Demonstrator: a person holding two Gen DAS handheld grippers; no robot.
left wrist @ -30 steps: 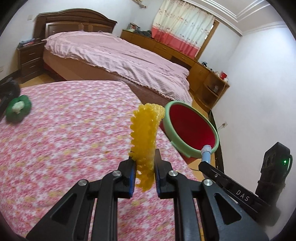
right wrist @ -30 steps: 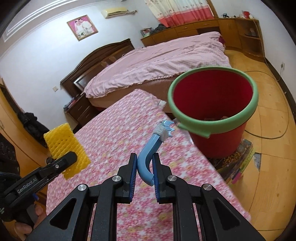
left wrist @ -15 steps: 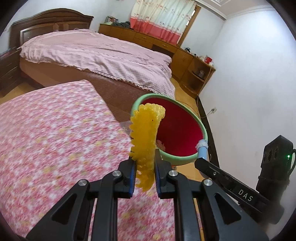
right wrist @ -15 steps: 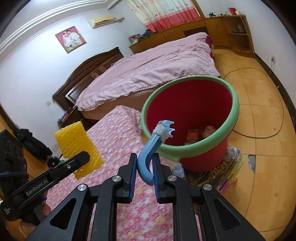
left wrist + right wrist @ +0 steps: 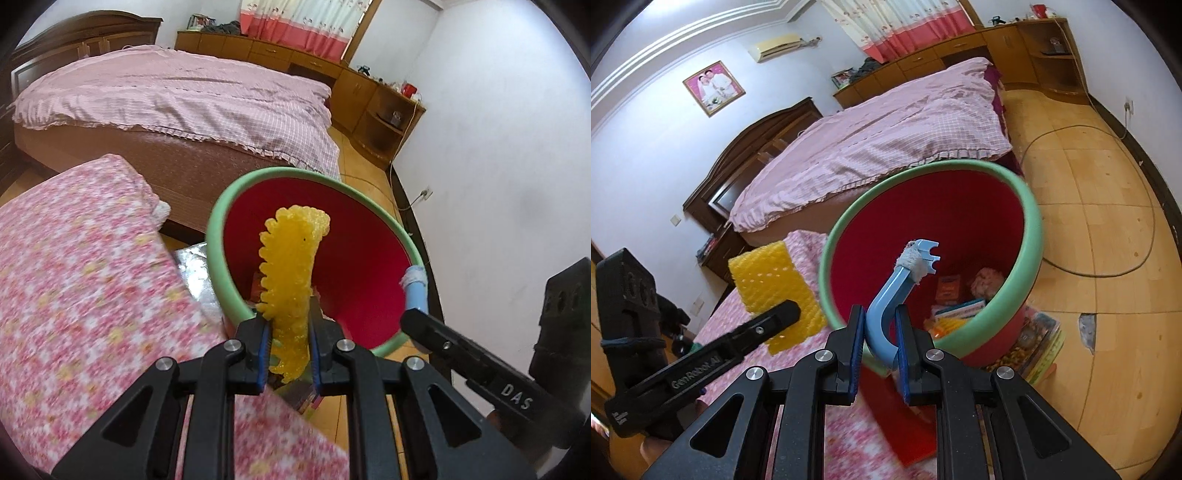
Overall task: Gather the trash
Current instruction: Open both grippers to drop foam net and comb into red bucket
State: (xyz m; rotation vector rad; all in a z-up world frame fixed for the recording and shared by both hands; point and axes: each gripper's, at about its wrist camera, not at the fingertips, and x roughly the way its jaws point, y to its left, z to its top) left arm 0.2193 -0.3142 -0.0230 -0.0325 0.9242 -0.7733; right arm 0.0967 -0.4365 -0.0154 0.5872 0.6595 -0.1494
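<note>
Bucket [image 5: 221, 236] has closed in; my left tool [image 5: 288, 343] pinches yellow foam [image 5: 291, 266], right tool [image 5: 881, 339] pinches blue hook [image 5: 890, 295]. Next: I release both over it.

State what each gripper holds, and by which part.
The left gripper grips the yellow foam by its lower end. The right gripper grips the blue hook at its curved lower bend.

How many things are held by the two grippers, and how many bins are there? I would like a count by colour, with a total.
Yellow: 1, the foam piece held in the left gripper
Blue: 1, the bent plastic piece held in the right gripper
Red with green rim: 1, the bin
Total: 3
</note>
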